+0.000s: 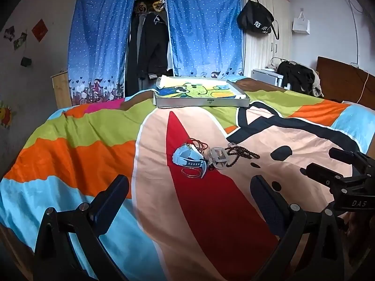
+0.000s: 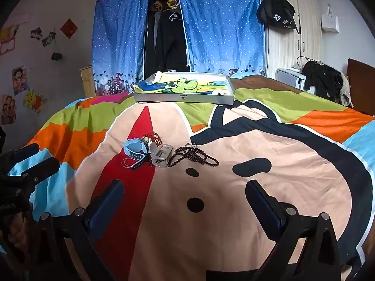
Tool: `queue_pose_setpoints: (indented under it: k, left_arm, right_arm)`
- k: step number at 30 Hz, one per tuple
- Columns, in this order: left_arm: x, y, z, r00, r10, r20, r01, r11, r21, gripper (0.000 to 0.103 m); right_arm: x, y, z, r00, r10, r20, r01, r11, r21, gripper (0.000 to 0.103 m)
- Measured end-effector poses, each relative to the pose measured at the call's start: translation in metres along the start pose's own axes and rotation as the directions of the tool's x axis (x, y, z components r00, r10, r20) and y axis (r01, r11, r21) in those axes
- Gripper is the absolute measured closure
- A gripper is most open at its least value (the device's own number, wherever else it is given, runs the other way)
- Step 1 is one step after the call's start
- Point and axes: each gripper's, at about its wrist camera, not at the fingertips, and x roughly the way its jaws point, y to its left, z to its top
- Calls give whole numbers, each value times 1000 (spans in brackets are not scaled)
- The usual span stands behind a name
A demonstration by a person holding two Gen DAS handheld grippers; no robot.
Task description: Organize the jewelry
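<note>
A small heap of jewelry lies on the bedspread: a pale blue watch (image 1: pixel 187 158) (image 2: pixel 137 148), a grey watch (image 1: pixel 218 158) (image 2: pixel 161 155), a dark bead necklace (image 1: pixel 242 153) (image 2: pixel 194 155), thin red bangles (image 1: pixel 191 172) (image 2: pixel 127 162) and a red cord (image 1: pixel 199 144). A shallow white box (image 1: pixel 201 101) (image 2: pixel 185 98) with a cartoon picture inside sits farther back. My left gripper (image 1: pixel 189 192) is open and empty, short of the heap. My right gripper (image 2: pixel 185 195) is open too, nothing between its fingers; it also shows at the left wrist view's right edge (image 1: pixel 321 164).
The colourful bedspread (image 1: pixel 82 145) (image 2: pixel 293 175) covers a wide bed. Behind it hang blue dotted curtains (image 1: pixel 204 28) around dark clothes, a wardrobe with a black bag (image 1: pixel 256 22), and a chair heaped with clothes (image 2: pixel 325 79). My left gripper shows at the right wrist view's left edge (image 2: pixel 30 161).
</note>
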Motion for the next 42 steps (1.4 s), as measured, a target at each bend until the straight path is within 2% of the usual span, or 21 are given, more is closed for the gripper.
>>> queue_pose_setpoints:
  k: [42]
  left_arm:
    - [2, 3, -3, 1000, -4, -5, 4, 1000, -19, 2]
  right_arm:
    - [-1, -3, -1, 1000, 3, -7, -3, 1000, 2, 0]
